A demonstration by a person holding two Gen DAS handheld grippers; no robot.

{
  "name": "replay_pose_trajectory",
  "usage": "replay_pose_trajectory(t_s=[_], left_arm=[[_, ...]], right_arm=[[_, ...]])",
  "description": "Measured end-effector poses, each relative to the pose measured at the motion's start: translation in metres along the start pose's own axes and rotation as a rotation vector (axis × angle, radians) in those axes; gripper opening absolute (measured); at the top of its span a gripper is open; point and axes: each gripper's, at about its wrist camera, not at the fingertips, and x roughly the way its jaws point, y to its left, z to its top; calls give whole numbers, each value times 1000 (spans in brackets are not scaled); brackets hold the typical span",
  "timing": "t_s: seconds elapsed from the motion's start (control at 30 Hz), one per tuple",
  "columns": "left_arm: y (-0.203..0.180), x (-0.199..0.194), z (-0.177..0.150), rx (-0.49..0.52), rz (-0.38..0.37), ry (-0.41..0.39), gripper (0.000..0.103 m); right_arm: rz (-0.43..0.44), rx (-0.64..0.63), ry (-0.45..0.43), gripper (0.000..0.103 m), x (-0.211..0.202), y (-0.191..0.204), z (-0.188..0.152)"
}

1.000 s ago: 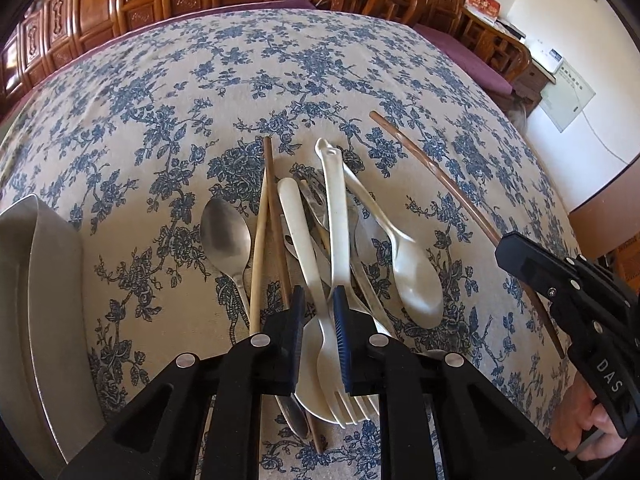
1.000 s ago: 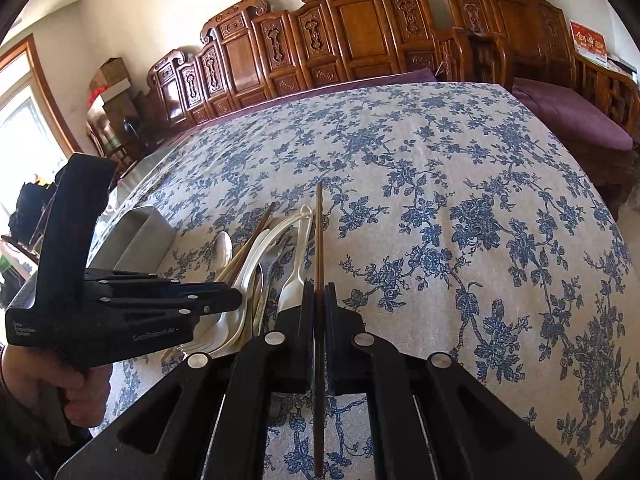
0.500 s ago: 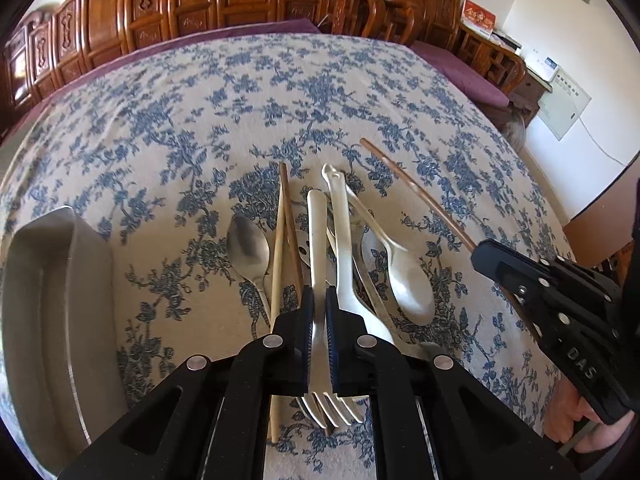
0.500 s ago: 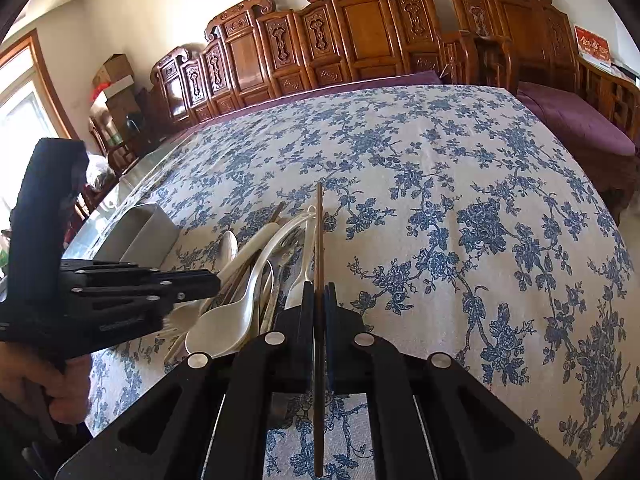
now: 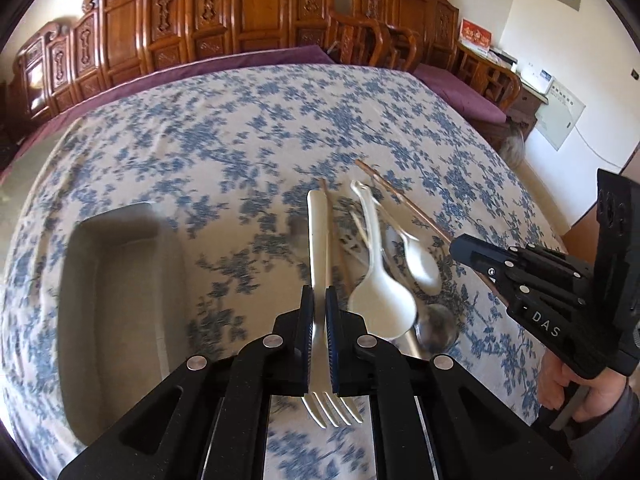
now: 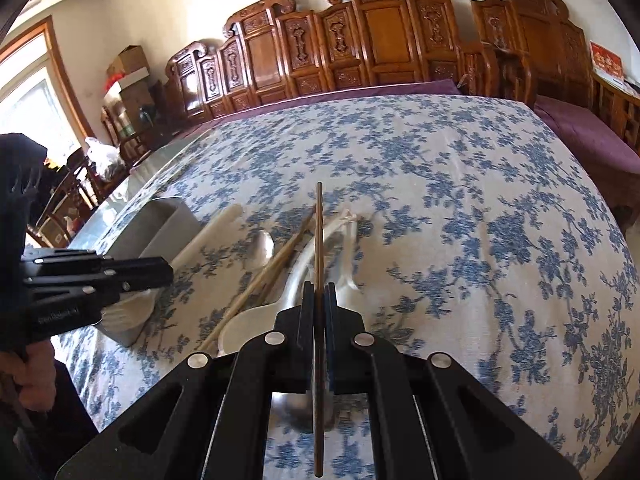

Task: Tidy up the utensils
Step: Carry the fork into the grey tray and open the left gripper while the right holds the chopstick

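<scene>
My left gripper [image 5: 319, 300] is shut on a white plastic fork [image 5: 319, 240], held above the table with its tines pointing back at the camera. My right gripper [image 6: 319, 292] is shut on a brown chopstick [image 6: 319, 232] that points away from me. The utensil pile lies on the floral tablecloth: white plastic spoons [image 5: 380, 300], a metal spoon [image 6: 262, 246], pale chopsticks [image 6: 272, 268]. A grey metal tray [image 5: 116, 300] sits to the left of the pile. In the right wrist view the left gripper [image 6: 160, 270] hangs over the tray [image 6: 160, 224].
Carved wooden chairs [image 5: 248, 24] line the far side of the table. A purple cloth edge [image 6: 360, 92] runs along the back. The person's hands hold both grippers at the near edge. The tablecloth [image 6: 480, 200] stretches out to the right of the pile.
My left gripper closed on the white fork, lifted it out of the pile and moved left toward the tray. My right gripper kept hold of the brown chopstick and rose a little.
</scene>
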Motion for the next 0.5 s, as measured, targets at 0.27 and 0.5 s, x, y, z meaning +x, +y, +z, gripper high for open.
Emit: replay_pose_trajectory(t_s=[0.27, 0.5], left_arm=[[45, -23, -11, -27, 33, -22, 5], [92, -24, -11, -73, 74, -35, 5]], right_arm=[[44, -55, 12, 6, 10, 39, -1], [75, -96, 24, 6, 20, 67, -2]])
